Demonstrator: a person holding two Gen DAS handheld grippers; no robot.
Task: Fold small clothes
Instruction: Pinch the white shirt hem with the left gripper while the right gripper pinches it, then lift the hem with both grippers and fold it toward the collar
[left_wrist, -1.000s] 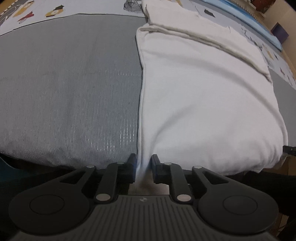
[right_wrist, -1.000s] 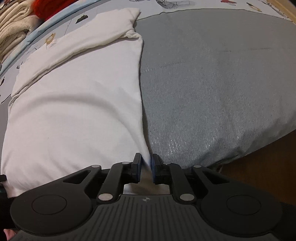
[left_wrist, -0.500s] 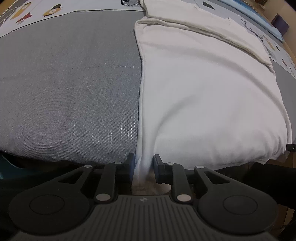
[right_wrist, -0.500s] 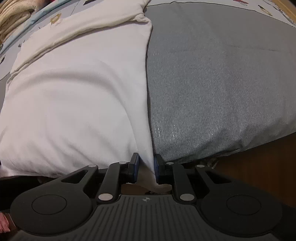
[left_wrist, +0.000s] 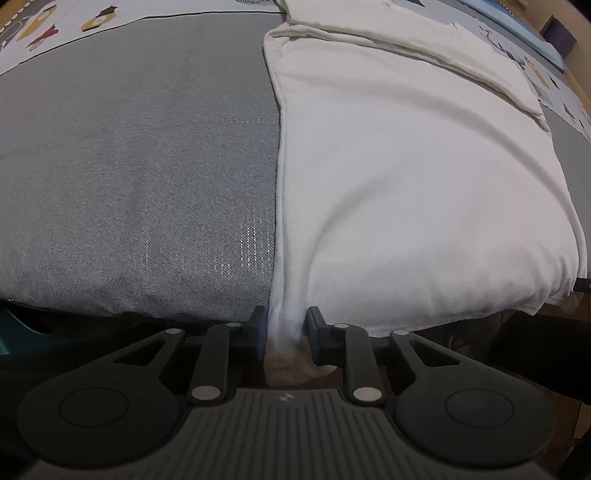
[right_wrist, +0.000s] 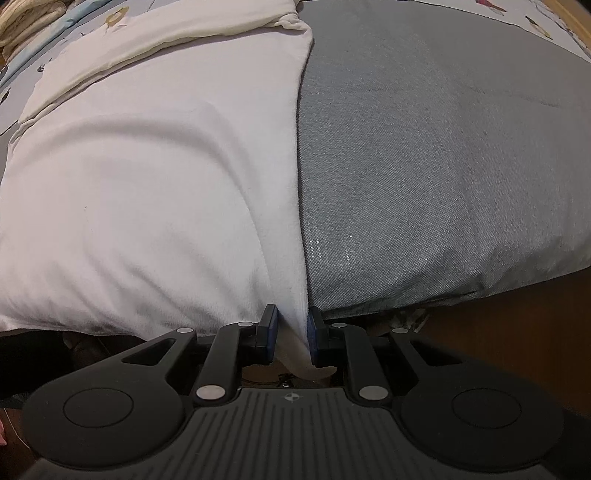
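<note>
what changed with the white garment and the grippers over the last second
The left hand-held gripper and the right hand-held gripper each keep a near corner of the white garment between their jaws, which are closing now. More cloth bunches through both than before. The garment stays spread flat on the grey cover, far edge folded.

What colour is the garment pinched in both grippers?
White garment, clearest in the left wrist view.

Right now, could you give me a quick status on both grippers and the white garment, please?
Left gripper and right gripper closing on the near corners of the white garment. Garment flat on grey mat. Nothing in the way.
</note>
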